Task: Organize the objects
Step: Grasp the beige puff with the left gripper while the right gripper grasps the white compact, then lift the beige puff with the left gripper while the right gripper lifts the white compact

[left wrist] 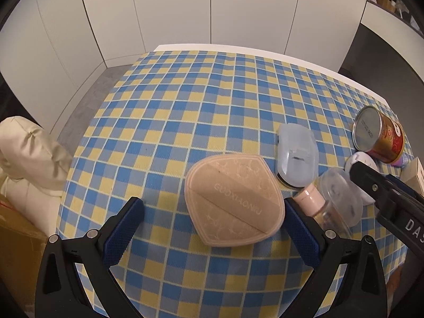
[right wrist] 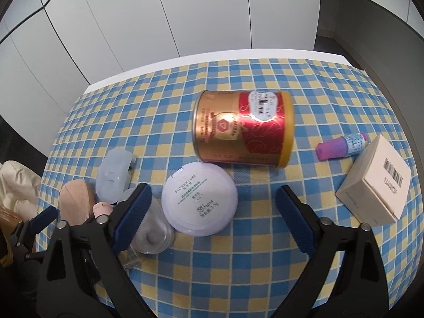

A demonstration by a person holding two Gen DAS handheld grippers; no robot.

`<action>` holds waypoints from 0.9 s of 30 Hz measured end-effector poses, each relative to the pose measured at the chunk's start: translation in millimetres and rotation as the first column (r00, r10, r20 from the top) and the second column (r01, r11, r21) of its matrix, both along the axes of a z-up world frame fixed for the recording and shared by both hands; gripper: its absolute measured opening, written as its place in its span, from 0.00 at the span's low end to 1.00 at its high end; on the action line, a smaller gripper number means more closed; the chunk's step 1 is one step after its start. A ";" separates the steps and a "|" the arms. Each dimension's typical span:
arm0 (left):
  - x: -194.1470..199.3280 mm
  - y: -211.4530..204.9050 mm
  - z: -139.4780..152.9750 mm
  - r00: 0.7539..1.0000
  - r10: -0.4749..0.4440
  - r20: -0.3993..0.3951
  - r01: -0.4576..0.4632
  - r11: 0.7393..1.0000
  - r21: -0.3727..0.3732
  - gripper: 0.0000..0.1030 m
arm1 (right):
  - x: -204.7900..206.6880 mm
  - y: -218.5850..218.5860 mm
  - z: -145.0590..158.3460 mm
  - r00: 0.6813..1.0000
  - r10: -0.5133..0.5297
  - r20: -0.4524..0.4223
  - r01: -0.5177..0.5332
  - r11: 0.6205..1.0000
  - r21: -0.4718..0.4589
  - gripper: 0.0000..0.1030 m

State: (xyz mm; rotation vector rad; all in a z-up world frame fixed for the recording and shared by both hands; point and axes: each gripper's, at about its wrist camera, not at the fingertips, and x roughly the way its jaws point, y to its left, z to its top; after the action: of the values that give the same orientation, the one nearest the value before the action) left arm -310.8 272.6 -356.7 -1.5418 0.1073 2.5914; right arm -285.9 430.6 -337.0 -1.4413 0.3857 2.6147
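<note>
Right gripper [right wrist: 213,204] gapes around round white powder compact [right wrist: 199,198] printed green

Beside the tin [right wrist: 242,128], the clear jar [right wrist: 152,232] sat half hidden behind the right gripper's [right wrist: 213,206] finger. The tin's label print was too blurred to read. In the left view, the box [left wrist: 414,176] near the tin was cut off by the picture's edge.
</note>
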 end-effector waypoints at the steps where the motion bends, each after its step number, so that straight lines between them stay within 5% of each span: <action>1: -4.9 -0.3 0.3 1.000 0.003 -0.001 -0.003 1.000 0.001 0.99 | 1.5 2.5 0.0 1.000 0.000 -0.003 0.000 1.000 -0.004 0.90; 5: -11.3 0.0 0.0 1.000 0.007 -0.007 -0.007 1.000 0.000 0.99 | -0.6 3.4 -0.1 1.000 -0.016 0.005 0.016 1.000 0.021 0.89; 9: -13.6 -0.5 0.1 1.000 0.011 -0.012 -0.011 1.000 0.001 0.99 | -6.9 -13.5 -4.7 0.999 -0.031 0.039 0.024 0.984 0.176 0.89; 13: -11.9 0.5 0.7 1.000 0.005 -0.022 -0.005 1.000 0.002 0.98 | -0.9 -11.3 -4.5 1.000 -0.022 0.016 0.019 0.986 0.167 0.88; 18: -8.2 6.9 9.4 0.998 -0.048 -0.038 0.048 0.999 0.006 0.70 | 4.6 -17.6 3.3 1.000 0.007 0.008 -0.008 0.984 0.176 0.59; 27: -7.3 12.1 22.8 0.997 -0.057 -0.044 0.056 0.998 -0.011 0.64 | 9.6 -16.5 9.1 0.998 -0.006 0.056 -0.003 0.988 0.156 0.58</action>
State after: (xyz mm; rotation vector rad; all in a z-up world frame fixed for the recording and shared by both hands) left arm -318.1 284.7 -333.9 -1.4633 0.1656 2.5856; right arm -276.3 414.2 -327.9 -1.4582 0.1715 2.5328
